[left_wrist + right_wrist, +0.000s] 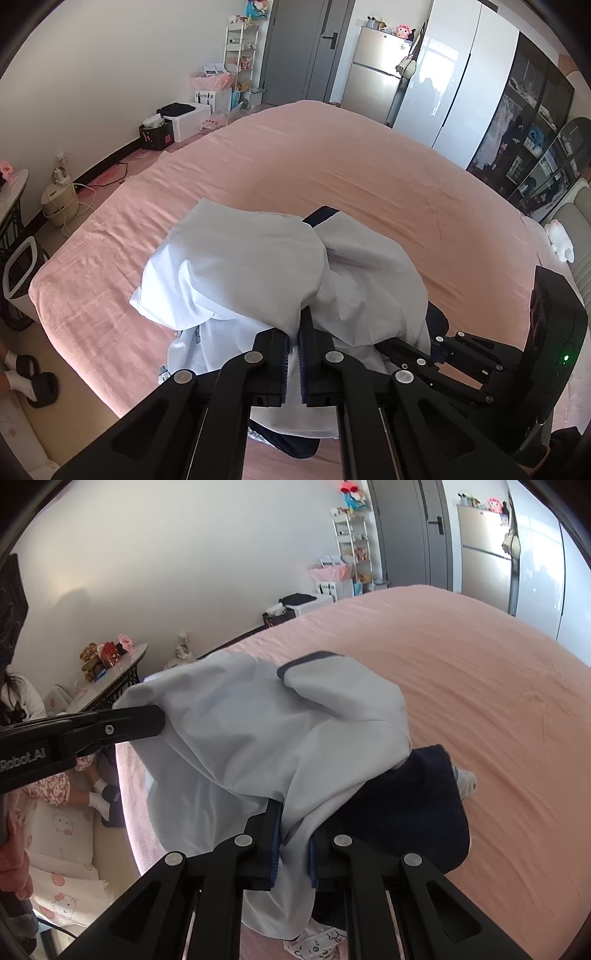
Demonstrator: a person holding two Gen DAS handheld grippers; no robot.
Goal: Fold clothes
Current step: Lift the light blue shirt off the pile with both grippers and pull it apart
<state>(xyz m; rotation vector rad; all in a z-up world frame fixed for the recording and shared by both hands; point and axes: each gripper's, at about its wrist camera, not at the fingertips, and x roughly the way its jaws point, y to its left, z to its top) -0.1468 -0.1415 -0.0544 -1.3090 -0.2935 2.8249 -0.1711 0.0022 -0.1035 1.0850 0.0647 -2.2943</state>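
A white shirt with navy trim (240, 266) hangs bunched above the pink bed (332, 162). My left gripper (294, 332) is shut on a fold of its white cloth. It shows in the right wrist view as a black finger (110, 727) entering from the left at the shirt's edge. My right gripper (295, 827) is shut on the white shirt (258, 738) near its navy part (406, 812). It shows at the right in the left wrist view (436, 350). A printed garment (317, 945) lies under the shirt on the bed (498, 720).
The bed's left edge drops to the floor, where a person's feet in white socks (14, 373) stand. A round side table (110, 668) with toys stands by the wall. A fridge (376, 70), wardrobe (454, 74) and door (303, 48) lie beyond the bed.
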